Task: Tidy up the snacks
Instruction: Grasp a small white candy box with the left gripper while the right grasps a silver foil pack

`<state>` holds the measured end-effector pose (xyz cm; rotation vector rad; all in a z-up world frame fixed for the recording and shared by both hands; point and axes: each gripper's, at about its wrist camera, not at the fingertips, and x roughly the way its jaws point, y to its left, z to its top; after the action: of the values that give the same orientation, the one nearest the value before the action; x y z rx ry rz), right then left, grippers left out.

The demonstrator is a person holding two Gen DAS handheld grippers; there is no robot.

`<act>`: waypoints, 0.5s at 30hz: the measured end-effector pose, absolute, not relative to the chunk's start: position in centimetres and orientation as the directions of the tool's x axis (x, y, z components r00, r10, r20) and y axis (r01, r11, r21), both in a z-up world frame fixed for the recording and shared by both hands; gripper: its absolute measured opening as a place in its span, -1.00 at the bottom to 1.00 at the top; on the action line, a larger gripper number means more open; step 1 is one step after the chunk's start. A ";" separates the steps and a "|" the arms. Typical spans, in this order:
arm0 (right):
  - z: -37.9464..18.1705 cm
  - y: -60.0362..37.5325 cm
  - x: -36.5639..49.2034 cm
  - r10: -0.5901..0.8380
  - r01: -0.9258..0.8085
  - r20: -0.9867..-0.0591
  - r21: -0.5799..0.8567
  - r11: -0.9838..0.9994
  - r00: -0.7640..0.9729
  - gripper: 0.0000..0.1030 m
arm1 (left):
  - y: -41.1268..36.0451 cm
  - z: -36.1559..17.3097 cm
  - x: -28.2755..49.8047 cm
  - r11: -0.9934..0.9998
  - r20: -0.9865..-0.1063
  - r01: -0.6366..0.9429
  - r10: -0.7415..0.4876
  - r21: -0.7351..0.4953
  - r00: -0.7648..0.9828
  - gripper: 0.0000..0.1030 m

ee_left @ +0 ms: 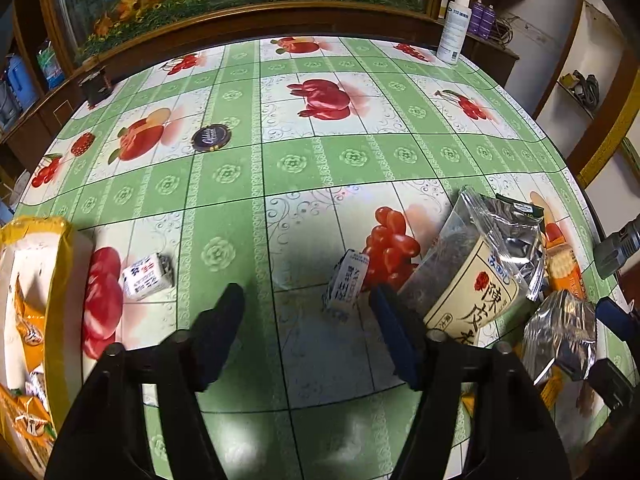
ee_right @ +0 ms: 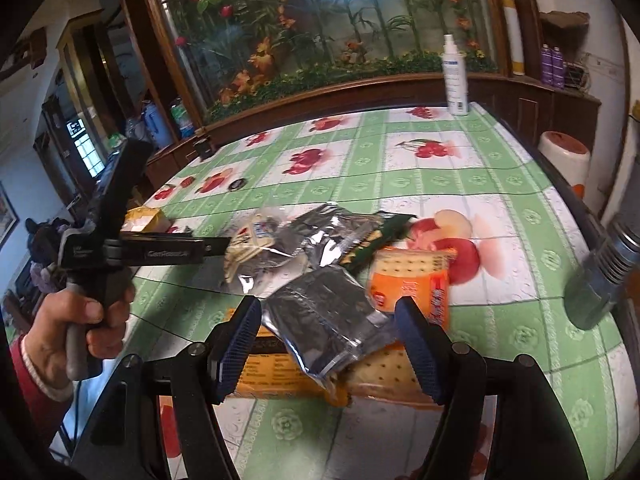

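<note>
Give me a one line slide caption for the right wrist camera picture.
Open right gripper poised over a silver foil pouch atop orange cracker packs on the fruit-print table.

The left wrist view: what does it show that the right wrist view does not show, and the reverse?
Only the left wrist view shows the two small white candy packets and the inside of the yellow box. Only the right wrist view shows the person's left hand on its handle and the white-and-orange container. Both show the silver pouch, the orange cracker pack, the spray bottle and the tablecloth. Both pairs of jaws stand open.
</note>
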<state>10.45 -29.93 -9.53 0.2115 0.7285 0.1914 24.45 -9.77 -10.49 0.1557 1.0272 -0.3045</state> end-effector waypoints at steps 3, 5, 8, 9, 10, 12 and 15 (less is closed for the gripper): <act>-9.7 -29.1 11.3 0.281 -0.153 -0.646 0.248 0.957 0.710 0.45 | -10.0 -11.0 24.6 0.939 -0.859 0.342 -0.200 -0.031 0.472 -0.37; -9.7 -28.6 11.6 0.273 -0.174 -0.655 0.213 0.961 0.704 0.52 | -10.0 -11.0 24.6 0.933 -0.854 0.358 -0.210 -0.031 0.475 -0.57; -9.6 -27.8 12.1 0.264 -0.218 -0.663 0.154 0.964 0.700 0.54 | -9.4 -11.0 24.6 0.925 -0.853 0.375 -0.248 -0.067 0.460 -0.79; -9.5 -27.6 12.3 0.270 -0.240 -0.664 0.139 0.961 0.697 0.55 | -9.3 -11.0 24.5 0.922 -0.852 0.380 -0.256 -0.073 0.457 -0.79; -9.5 -27.4 12.5 0.277 -0.258 -0.665 0.129 0.958 0.694 0.57 | -9.1 -11.0 24.5 0.920 -0.851 0.383 -0.261 -0.077 0.455 -0.79; -9.7 -26.8 13.1 0.282 -0.296 -0.676 0.098 0.950 0.680 0.64 | -8.8 -10.9 24.3 0.918 -0.852 0.387 -0.269 -0.085 0.450 -0.80; -10.6 -25.7 14.0 0.258 -0.323 -0.719 0.049 0.945 0.645 0.63 | -8.3 -10.9 23.7 0.915 -0.853 0.388 -0.288 -0.110 0.436 -0.80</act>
<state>14.05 -25.73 -10.62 -0.0863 0.8048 0.3310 23.74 -8.30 -10.88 0.1075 1.0382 -0.4211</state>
